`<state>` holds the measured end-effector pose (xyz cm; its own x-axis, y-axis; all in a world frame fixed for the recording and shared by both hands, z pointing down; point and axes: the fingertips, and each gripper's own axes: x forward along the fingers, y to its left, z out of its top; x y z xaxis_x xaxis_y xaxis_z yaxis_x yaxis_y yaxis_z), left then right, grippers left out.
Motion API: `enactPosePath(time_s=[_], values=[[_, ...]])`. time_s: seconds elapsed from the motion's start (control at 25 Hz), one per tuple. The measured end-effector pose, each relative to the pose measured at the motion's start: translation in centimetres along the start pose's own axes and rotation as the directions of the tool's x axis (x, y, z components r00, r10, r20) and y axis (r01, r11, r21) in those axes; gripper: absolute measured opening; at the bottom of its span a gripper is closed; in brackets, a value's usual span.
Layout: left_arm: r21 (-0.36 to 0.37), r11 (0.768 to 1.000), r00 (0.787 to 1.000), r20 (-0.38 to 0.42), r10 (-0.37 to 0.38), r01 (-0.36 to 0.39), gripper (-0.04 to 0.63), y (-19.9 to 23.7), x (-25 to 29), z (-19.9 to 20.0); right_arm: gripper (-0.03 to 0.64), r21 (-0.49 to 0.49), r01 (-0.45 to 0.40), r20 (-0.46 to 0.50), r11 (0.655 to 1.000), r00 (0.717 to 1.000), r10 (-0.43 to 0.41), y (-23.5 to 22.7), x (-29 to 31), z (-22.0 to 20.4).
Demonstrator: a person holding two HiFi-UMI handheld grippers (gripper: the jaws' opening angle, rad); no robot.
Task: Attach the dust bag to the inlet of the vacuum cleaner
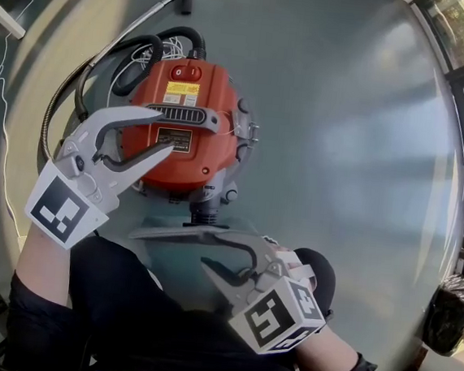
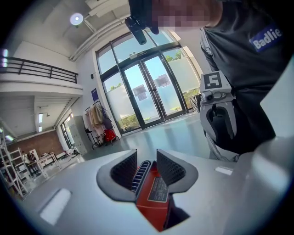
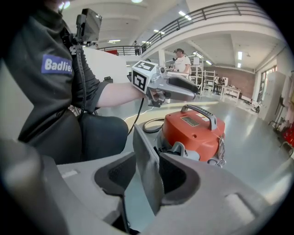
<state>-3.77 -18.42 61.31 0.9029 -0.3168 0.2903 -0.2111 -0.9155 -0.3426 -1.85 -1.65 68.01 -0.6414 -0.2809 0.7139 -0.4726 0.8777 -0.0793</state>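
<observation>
The red vacuum cleaner (image 1: 193, 95) stands on the grey floor, lid on, with a grey handle (image 1: 186, 115) across its top. My left gripper (image 1: 165, 132) hangs over its near left side, open. Between its jaws only the red body (image 2: 154, 197) shows. My right gripper (image 1: 210, 248) is lower, above the person's lap. It is shut on the dust bag (image 3: 148, 174), a flat grey sheet standing on edge between the pads, also visible from above as the dust bag (image 1: 166, 231). In the right gripper view the vacuum cleaner (image 3: 195, 131) lies beyond it.
A ribbed hose (image 1: 88, 69) and a white cable (image 1: 138, 57) curl round the vacuum's far left side. The person's dark-trousered legs (image 1: 122, 309) fill the near floor. A black bin bag (image 1: 448, 311) stands at the right by the glass wall. Glass doors (image 2: 142, 92) are behind.
</observation>
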Motion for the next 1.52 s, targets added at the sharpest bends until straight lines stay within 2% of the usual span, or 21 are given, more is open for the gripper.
enactPosePath(time_s=[0.24,0.6,0.8,0.96,1.12,1.24,1.4,1.52], values=[[-0.072,0.997,0.999,-0.001,0.034,-0.034,0.149,-1.5,-0.3,-0.7,0.146,0.035,-0.033,0.064,0.999,0.997,0.031,-0.2,0.3,1.3],[-0.130,0.989,0.997,-0.056,0.056,-0.063,0.149,-2.7,-0.2,-1.4,0.146,0.099,-0.009,0.160,0.995,0.987,-0.007,-1.5,-0.6,2.9],[-0.211,0.975,0.994,-0.100,0.049,-0.070,0.149,-2.9,-0.8,0.2,0.146,0.138,-0.004,0.167,0.990,0.986,-0.019,-1.5,-1.8,3.5],[-0.247,0.967,0.991,-0.131,0.030,-0.062,0.149,-3.1,-2.4,3.5,0.146,0.162,-0.001,0.163,0.987,0.986,-0.025,-1.0,-3.7,5.3],[-0.301,0.951,0.992,-0.126,0.030,-0.067,0.149,-2.7,-4.4,8.1,0.140,0.267,-0.074,0.159,0.961,0.987,0.032,0.3,-6.3,8.2],[-0.332,0.940,0.990,-0.136,0.038,-0.082,0.149,-2.4,-6.5,11.9,0.138,0.329,-0.113,0.201,0.938,0.978,0.047,1.4,-8.8,11.2],[-0.360,0.926,0.985,-0.159,0.063,-0.117,0.147,-1.9,-9.5,17.7,0.119,0.391,-0.123,0.244,0.912,0.970,0.026,2.7,-14.0,14.8],[-0.383,0.915,0.984,-0.163,0.070,-0.128,0.144,-1.9,-11.7,22.5,0.098,0.446,-0.120,0.267,0.887,0.964,-0.003,3.8,-18.2,15.6]])
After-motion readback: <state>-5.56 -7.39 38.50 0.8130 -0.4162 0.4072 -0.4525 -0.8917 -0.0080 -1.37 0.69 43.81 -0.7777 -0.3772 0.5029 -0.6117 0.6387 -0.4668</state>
